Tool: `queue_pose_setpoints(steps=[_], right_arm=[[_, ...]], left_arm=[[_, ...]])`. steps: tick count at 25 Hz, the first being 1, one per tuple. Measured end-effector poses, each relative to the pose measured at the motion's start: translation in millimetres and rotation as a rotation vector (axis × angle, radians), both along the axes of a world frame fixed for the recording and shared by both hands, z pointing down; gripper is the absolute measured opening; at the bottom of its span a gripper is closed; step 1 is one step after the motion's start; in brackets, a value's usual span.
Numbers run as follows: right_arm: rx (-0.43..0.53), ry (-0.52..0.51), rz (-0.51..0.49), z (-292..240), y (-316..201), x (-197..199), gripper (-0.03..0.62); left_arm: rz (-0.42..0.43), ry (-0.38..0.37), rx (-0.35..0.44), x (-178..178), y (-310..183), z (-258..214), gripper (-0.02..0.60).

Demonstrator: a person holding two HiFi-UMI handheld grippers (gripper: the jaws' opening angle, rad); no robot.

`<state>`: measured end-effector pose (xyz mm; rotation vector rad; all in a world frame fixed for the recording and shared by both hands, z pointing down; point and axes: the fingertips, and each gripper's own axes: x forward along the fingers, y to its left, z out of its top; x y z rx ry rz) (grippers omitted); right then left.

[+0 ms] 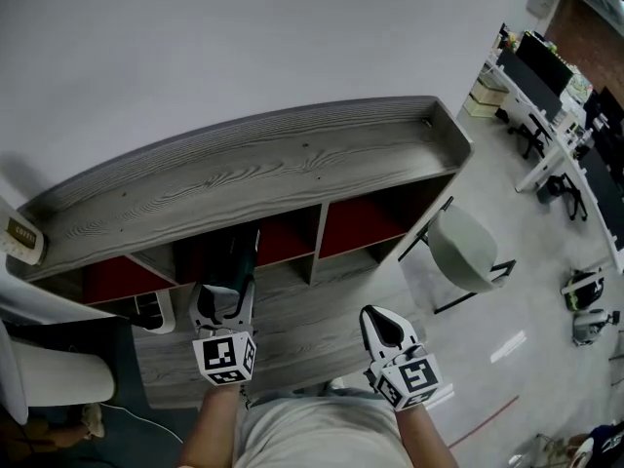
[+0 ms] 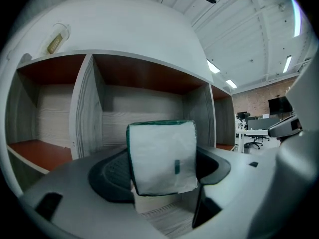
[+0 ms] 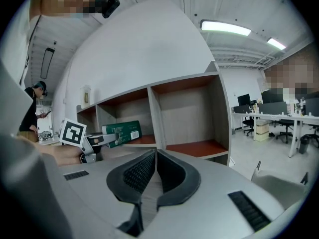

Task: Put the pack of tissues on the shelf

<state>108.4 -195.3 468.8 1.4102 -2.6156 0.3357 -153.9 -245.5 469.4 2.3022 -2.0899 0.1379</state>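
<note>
The pack of tissues (image 1: 236,253) is dark green with a white end (image 2: 162,156). My left gripper (image 1: 230,283) is shut on it, holding it level in front of the middle compartment of the grey wooden shelf (image 1: 292,164). In the left gripper view the pack fills the space between the jaws, with red-floored compartments (image 2: 42,151) beyond it. My right gripper (image 1: 380,322) hangs lower right of the left one, in front of the shelf, with its jaws shut and empty (image 3: 154,169). In the right gripper view the green pack (image 3: 122,132) shows at the left.
A grey chair (image 1: 463,252) stands by the shelf's right end and a white chair (image 1: 49,373) at the lower left. Desks with monitors (image 1: 551,96) line the far right. A small white device (image 1: 21,234) lies on the shelf top's left end. A person (image 3: 34,106) stands far left.
</note>
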Motion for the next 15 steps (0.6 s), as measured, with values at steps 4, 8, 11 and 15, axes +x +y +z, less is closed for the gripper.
queue_pose_setpoints(steps=[4,8,11,15], right_arm=[[0.001,0.009,0.021,-1,-2,-5,0.04],[0.004,0.015,0.035,-2,-2,-6,0.04],[0.002,0.019,0.045,-1,-1,-5,0.04],[0.001,0.023,0.052,-1,0,-3,0.04]], left_arm=[[-0.005,-0.022,-0.001,0,-11,2,0.356],[-0.012,-0.048,0.004,2,-19,2,0.356],[-0.011,-0.042,0.007,2,-23,2,0.356],[-0.006,-0.033,0.017,3,-24,2,0.36]])
